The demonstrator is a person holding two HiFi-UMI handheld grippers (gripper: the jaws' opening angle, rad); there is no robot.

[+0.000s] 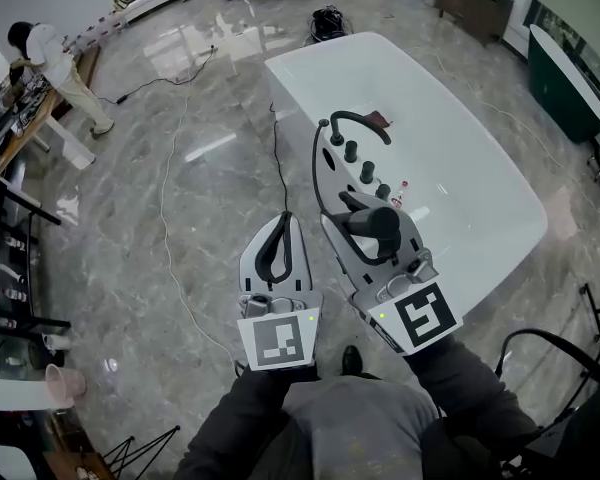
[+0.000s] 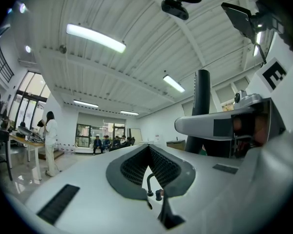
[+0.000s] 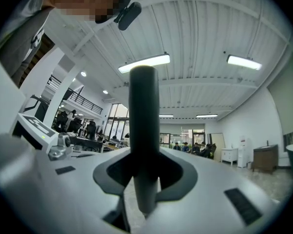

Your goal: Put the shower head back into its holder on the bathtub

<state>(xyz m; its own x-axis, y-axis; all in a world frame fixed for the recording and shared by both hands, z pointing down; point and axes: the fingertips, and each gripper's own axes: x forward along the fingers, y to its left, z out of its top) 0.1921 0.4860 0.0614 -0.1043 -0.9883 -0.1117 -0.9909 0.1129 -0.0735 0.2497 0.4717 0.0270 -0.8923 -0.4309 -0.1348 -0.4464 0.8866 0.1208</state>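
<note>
Looking down in the head view, the shower head (image 1: 378, 226) is seen clenched in the right gripper (image 1: 363, 216), held over the near rim of the white bathtub (image 1: 460, 158). Its dark hose (image 1: 315, 163) is looped up beside a row of dark tap fittings (image 1: 366, 172) on that rim. The left gripper (image 1: 285, 223) is held just beside the right one, over the marble floor (image 1: 170, 188), its 2 jaws brought together on nothing. A person (image 1: 50, 53) is seen well apart at a table in the upper left.

In the left gripper view, the left gripper (image 2: 147, 147) is shown with its ribbed pads (image 2: 163, 167) meeting at the tips and nothing between them. The right gripper (image 2: 219, 126) and the dark handle of the shower head (image 2: 201, 91) are seen at the right.

In the right gripper view, the shower head (image 3: 144, 116) is shown as a dark round handle standing upright, gripped from both sides by the jaws of the right gripper (image 3: 144, 174).
</note>
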